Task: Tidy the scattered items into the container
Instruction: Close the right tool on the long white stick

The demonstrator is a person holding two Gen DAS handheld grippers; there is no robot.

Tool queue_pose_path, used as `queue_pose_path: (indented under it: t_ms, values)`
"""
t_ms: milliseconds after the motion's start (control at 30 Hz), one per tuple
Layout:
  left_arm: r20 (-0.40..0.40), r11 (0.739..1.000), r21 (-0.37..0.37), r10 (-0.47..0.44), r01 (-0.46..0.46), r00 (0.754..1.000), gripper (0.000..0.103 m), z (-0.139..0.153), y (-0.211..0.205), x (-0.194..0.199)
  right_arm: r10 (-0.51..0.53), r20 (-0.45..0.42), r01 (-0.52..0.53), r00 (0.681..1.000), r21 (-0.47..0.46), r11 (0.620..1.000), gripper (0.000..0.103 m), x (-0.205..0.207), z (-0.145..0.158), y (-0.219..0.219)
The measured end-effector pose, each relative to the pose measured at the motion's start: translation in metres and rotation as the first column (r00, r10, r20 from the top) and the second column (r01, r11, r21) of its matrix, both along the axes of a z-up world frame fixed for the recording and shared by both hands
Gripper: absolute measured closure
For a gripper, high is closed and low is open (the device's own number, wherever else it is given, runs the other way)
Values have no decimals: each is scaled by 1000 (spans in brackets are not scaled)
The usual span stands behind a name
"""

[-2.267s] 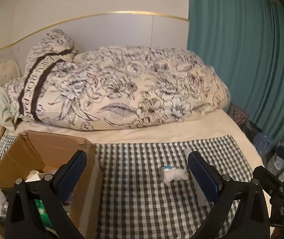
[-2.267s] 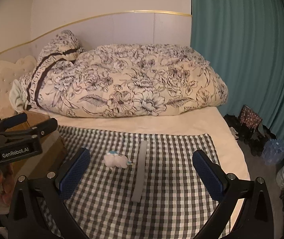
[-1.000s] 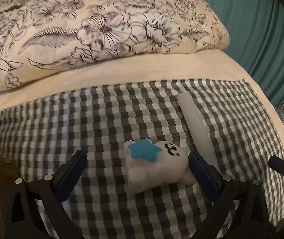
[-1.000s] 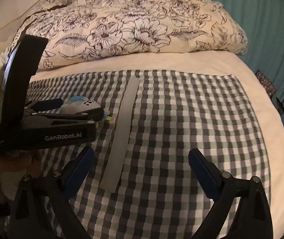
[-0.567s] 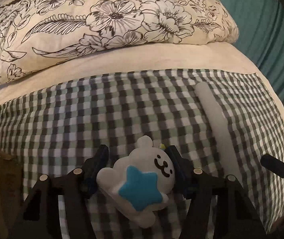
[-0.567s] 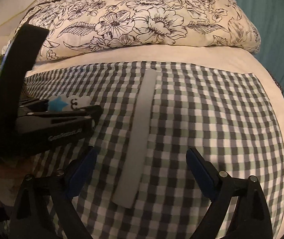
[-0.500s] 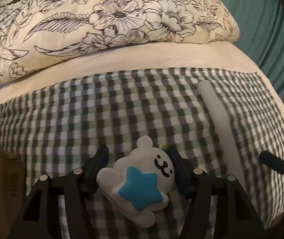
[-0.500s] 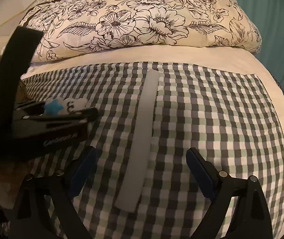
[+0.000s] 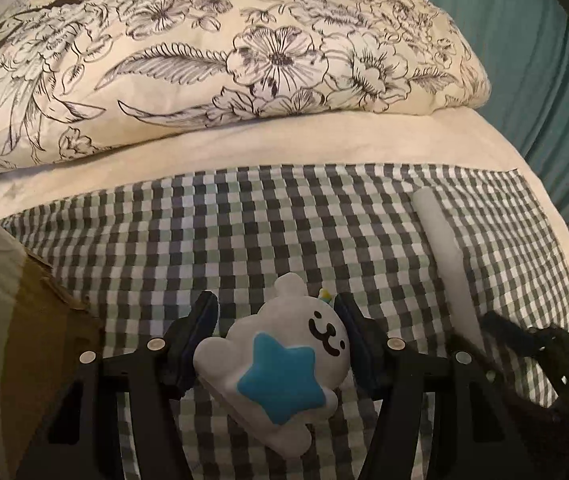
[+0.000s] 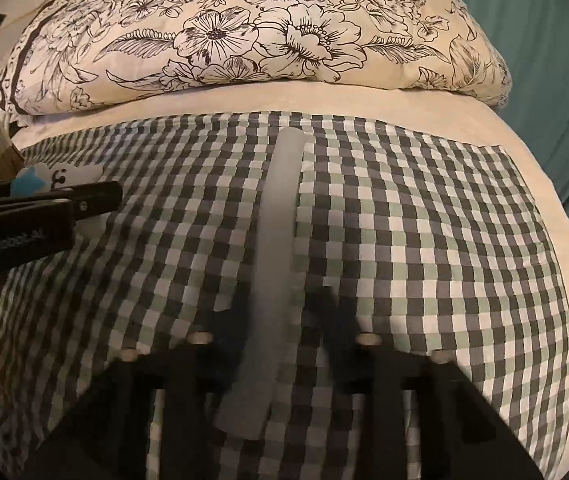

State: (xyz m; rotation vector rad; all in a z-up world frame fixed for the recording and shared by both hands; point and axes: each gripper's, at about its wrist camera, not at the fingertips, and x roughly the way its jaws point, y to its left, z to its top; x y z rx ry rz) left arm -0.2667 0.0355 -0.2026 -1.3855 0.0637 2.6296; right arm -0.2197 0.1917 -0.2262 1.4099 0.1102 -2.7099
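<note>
Two sets of fingers here. Left gripper [image 9: 278,332] fingers are squeezed onto the plush toy [image 9: 280,364], lifted a bit over the checked cloth [image 9: 244,232]. Right gripper [image 10: 280,320] fingers are blurry, closing around the grey strip [image 10: 280,216] between them; can't tell if they press it. Only the left view shows the cardboard box [image 9: 16,320]. Floral duvet [image 10: 268,28] sits behind.

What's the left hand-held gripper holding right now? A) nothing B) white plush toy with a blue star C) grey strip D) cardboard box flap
B: in the left wrist view the left hand-held gripper has its pads pressed on both sides of the white plush toy, which sits above the checked cloth.
</note>
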Motion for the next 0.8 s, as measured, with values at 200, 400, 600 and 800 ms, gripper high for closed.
queue_pose_path:
  t_ms: [200,400,600,800]
  values:
    - [-44,1000,-3,-3,3,999,41,18,1,10,-7,-24,7,1000,0,1000,94,11,13,-3]
    - [-84,1000,4,-2,3,996,41,39,-4,20,-19,-63,18,998,-15,1000,95,25,34,-2]
    - [-134,1000,3,-2,3,991,41,64,-10,39,-24,-115,21,993,-26,999,95,40,60,-8]
    - [-178,1000,23,5,0,984,41,91,-22,58,-10,-169,6,986,-27,1000,95,57,87,-20]
